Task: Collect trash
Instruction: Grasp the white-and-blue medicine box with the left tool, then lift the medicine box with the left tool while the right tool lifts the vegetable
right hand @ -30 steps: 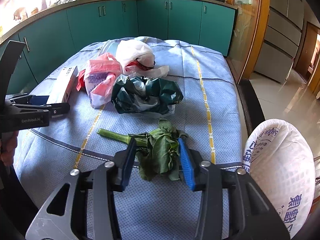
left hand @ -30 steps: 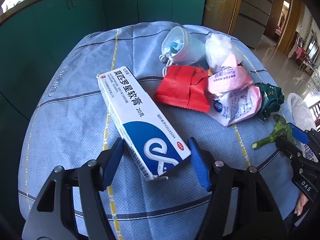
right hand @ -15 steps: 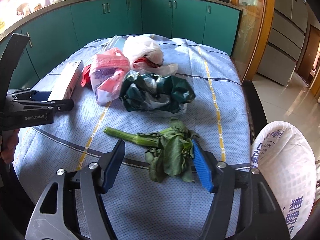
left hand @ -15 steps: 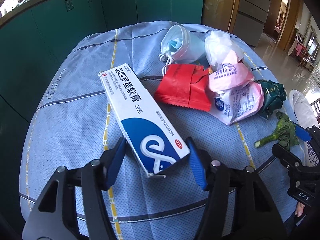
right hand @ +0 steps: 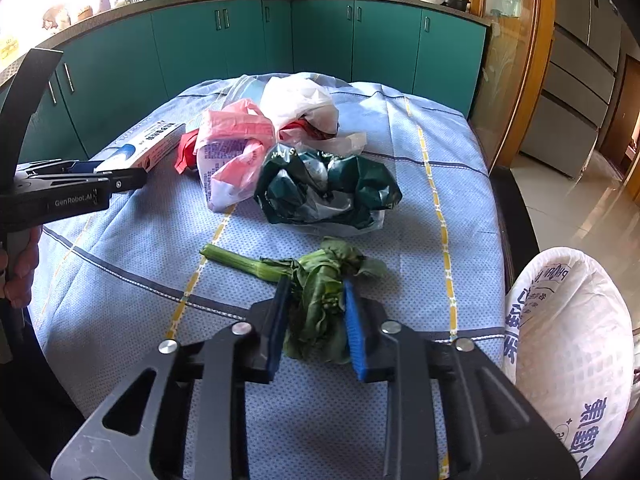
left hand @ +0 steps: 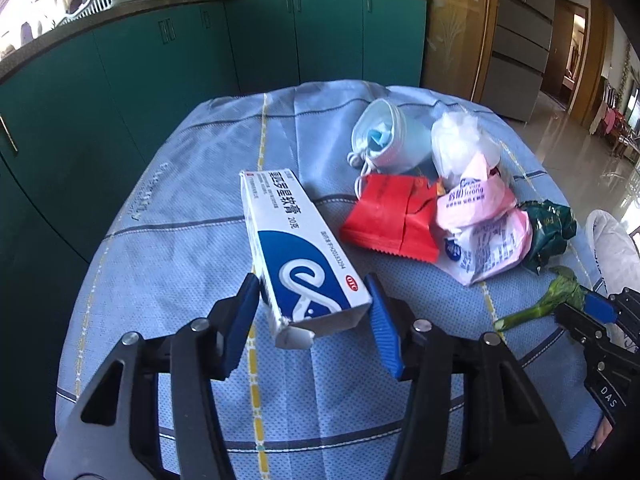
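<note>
A white and blue ointment box (left hand: 288, 232) lies on the blue tablecloth (left hand: 180, 240). My left gripper (left hand: 311, 280) has the box's near end between its blue pads. Its jaws are closing, and both pads touch the box's sides. A wilted leafy vegetable (right hand: 320, 308) lies near the table's front edge, its stalk (right hand: 236, 260) pointing left. My right gripper (right hand: 316, 282) is closing too, with its pads squeezing the bunched leaves. The right wrist view shows the left gripper (right hand: 120, 180) at the left, holding the box (right hand: 152, 140). The left wrist view shows the right gripper (left hand: 580, 308) on the vegetable (left hand: 556, 292).
More trash lies mid-table: a red packet (left hand: 388, 216), a pink plastic bag (left hand: 480, 216), a dark green bag (right hand: 328, 188), a white bag (right hand: 300, 100) and a face mask (left hand: 380, 136). A white printed sack (right hand: 568, 344) stands off the table's right edge. Green cabinets (right hand: 320, 48) line the back.
The left jaws narrowed onto the box, whose near end turned to line up between the pads. The right jaws first widened, then clamped onto the leaves.
</note>
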{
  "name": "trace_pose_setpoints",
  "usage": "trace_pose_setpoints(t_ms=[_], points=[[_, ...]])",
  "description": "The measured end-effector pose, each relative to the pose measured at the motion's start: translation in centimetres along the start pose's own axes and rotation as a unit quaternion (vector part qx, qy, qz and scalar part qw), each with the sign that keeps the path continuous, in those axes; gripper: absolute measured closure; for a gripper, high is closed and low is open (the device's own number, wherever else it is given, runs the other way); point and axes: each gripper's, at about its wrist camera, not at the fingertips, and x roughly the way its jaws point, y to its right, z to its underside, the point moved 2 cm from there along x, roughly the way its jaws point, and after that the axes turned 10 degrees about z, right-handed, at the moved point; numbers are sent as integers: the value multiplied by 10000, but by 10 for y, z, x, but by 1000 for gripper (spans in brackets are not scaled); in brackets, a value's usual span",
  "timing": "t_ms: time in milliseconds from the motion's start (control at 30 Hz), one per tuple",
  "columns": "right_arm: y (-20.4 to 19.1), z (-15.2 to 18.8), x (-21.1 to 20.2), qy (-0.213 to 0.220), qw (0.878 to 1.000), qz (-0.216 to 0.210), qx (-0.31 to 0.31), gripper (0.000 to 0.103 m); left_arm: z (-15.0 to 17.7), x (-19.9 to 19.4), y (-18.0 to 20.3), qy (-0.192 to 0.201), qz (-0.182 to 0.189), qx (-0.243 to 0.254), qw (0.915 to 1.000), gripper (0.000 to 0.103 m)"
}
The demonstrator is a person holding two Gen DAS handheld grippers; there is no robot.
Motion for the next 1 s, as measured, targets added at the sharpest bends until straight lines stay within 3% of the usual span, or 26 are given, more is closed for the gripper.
trace_pose_setpoints(t_ms=[200, 433, 500, 567, 600, 833, 933, 1000], points=[[3, -2, -9, 127, 9999, -69, 69, 81, -2, -11, 2, 260, -104, 103, 9996, 49], [-1, 1, -9, 63, 9998, -194, 32, 78, -1, -10, 5, 215, -84, 151, 9996, 49], [-2, 2, -8, 36, 9998, -184, 15, 62, 0, -11, 5, 219, -80, 147, 9996, 49], [-3, 2, -7, 50, 9999, -105, 1, 33, 0, -11, 5, 227, -78, 139, 9996, 49], [-3, 2, -6, 53, 10000, -67, -8, 31, -1, -11, 5, 240, -77, 133, 9996, 49], [-12, 7, 5, -134, 9997, 0, -182, 33, -3, -14, 1, 342, -52, 80, 9994, 49], [-14, 6, 3, -118, 9996, -154, -207, 58, -3, -16, 1, 389, -53, 70, 9992, 49], [-16, 6, 1, -96, 9996, -152, -238, 68, -3, -16, 1, 398, -58, 77, 9992, 49]])
